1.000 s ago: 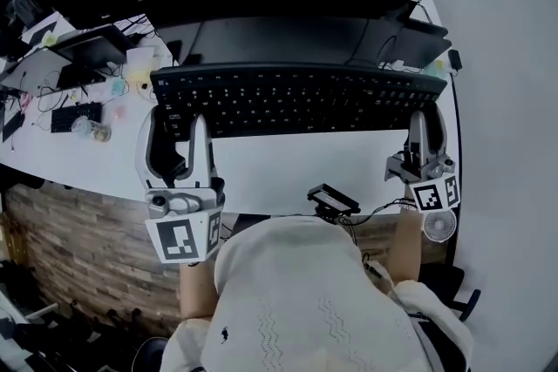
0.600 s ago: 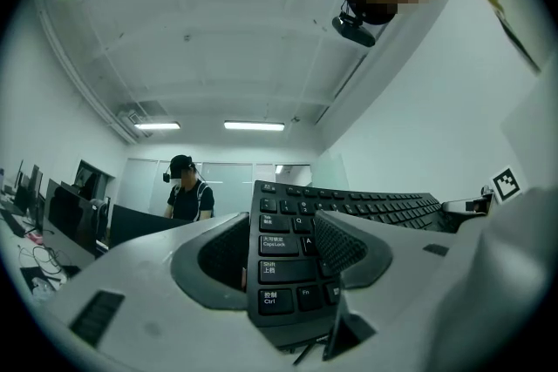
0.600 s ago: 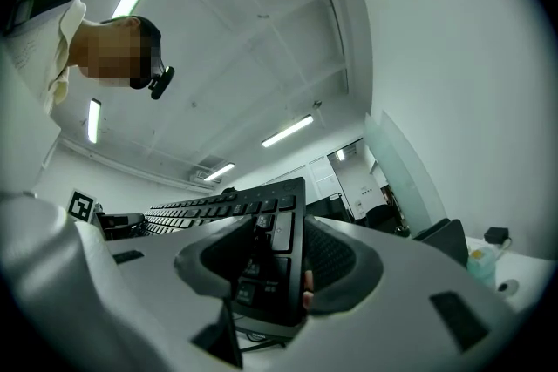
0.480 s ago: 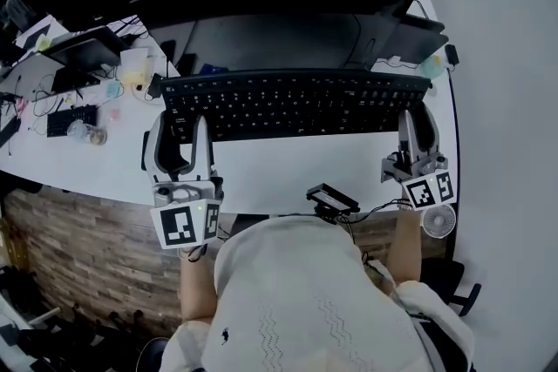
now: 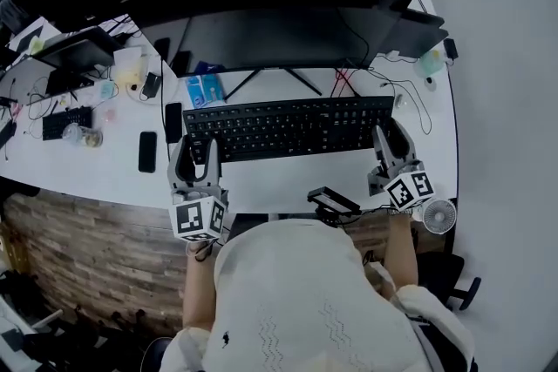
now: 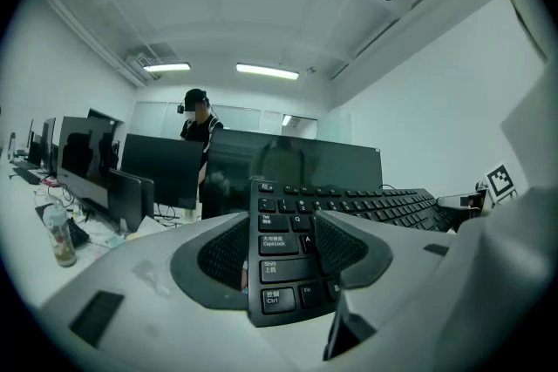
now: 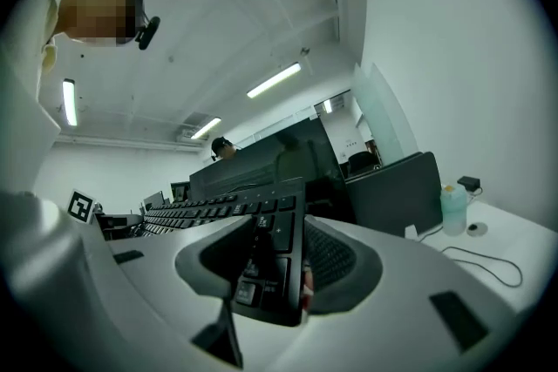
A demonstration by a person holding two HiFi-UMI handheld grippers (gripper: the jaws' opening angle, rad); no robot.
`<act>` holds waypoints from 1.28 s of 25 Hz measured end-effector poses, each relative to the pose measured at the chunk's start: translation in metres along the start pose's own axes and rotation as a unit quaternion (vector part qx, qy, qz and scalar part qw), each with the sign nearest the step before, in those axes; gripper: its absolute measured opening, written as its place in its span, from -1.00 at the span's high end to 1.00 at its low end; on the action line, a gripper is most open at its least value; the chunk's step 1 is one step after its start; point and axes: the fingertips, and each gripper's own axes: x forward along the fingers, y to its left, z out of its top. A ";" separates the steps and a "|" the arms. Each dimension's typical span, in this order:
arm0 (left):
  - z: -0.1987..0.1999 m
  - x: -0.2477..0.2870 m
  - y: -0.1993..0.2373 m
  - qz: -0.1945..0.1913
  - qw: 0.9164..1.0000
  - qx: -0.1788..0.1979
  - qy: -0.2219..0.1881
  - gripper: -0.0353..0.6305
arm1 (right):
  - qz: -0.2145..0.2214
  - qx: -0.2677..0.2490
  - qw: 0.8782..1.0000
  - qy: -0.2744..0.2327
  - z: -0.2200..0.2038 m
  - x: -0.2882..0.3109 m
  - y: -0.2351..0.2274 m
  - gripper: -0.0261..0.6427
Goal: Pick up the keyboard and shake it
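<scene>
2 ends of the keyboard [image 5: 288,128] are getting pinched: left gripper [image 5: 193,154] is clamping the Ctrl end, right gripper [image 5: 386,139] the numpad end, low by the desk [image 5: 288,180], before the monitor [image 5: 279,22].

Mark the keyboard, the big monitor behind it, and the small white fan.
keyboard [image 5: 288,128], head view, middle key rows.
monitor [image 5: 279,35], head view, centre of its dark screen.
small white fan [image 5: 438,216], head view, its round grille.

Wide dark monitor [image 5: 288,26] on a white desk [image 5: 96,170], black phone [image 5: 146,152] left, small fan [image 5: 439,216] at right corner.
</scene>
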 end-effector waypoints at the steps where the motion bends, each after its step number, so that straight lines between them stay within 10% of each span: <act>1: -0.011 0.001 0.001 -0.001 1.000 -0.003 0.011 0.22 | -0.005 0.003 1.000 0.013 -0.009 0.000 -0.003 0.41; 32: -0.194 0.019 0.025 -0.025 0.970 -0.062 0.232 0.22 | -0.081 0.096 0.970 0.207 -0.184 -0.007 -0.039 0.38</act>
